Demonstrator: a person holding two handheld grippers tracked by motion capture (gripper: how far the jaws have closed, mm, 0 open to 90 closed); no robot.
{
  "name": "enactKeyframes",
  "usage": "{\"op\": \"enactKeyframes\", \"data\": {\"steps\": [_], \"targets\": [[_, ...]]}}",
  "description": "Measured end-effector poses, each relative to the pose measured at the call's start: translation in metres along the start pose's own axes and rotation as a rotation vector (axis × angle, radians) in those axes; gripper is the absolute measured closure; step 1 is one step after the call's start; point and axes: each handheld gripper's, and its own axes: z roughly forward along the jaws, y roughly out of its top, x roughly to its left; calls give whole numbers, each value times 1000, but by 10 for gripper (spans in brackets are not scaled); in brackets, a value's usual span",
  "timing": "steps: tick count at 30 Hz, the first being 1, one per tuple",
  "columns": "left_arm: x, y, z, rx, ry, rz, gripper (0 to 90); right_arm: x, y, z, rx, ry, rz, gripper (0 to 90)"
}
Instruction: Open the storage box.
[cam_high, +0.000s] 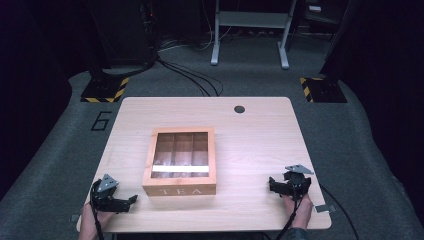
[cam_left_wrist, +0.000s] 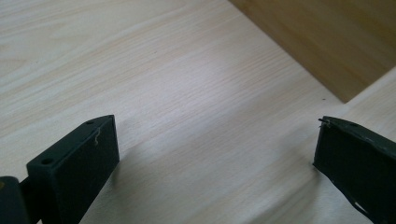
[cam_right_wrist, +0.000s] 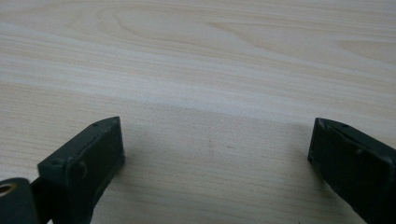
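Note:
A wooden tea box (cam_high: 180, 161) with a clear lid and "TEA" on its front sits shut in the middle of the light wooden table (cam_high: 250, 140). My left gripper (cam_high: 131, 200) rests near the table's front left corner, open, jaws pointing right toward the box. In the left gripper view, a corner of the tea box (cam_left_wrist: 327, 42) lies beyond the left gripper (cam_left_wrist: 215, 140), with bare wood between the jaws. My right gripper (cam_high: 271, 183) stands at the front right, open, aimed left. Wood grain alone lies between the jaws of the right gripper (cam_right_wrist: 215, 144).
A round dark hole (cam_high: 239, 109) marks the table's far edge. Beyond the table are grey carpet, black stands with yellow-striped bases (cam_high: 102, 90), cables and a white frame's legs (cam_high: 250, 30). Bare tabletop lies either side of the box.

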Motion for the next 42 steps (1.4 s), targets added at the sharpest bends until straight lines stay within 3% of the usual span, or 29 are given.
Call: {"op": "enactKeyframes", "data": {"steps": [2,4,10,15,19,20,27,42], "targets": [[-1,1,-2,-3,-9,5,1,0,0,0,0,0,0,30],[-5,5,-6,-38,-61,4,1,0,0,0,0,0,0,30],[-19,19,-11,-89,-126,44,1,0,0,0,0,0,-2,30],[-27,30,-6,-102,-153,75,9,0,0,0,1,0,-1,30],[-30,34,-5,-118,-169,74,18,0,0,0,2,-2,7,30],[-30,36,-5,-129,-191,65,23,0,0,0,2,-3,7,30],[-30,40,1,-139,-215,64,57,0,0,0,1,-3,7,30],[-36,43,3,-181,-257,108,270,0,0,0,2,-3,7,30]]}}
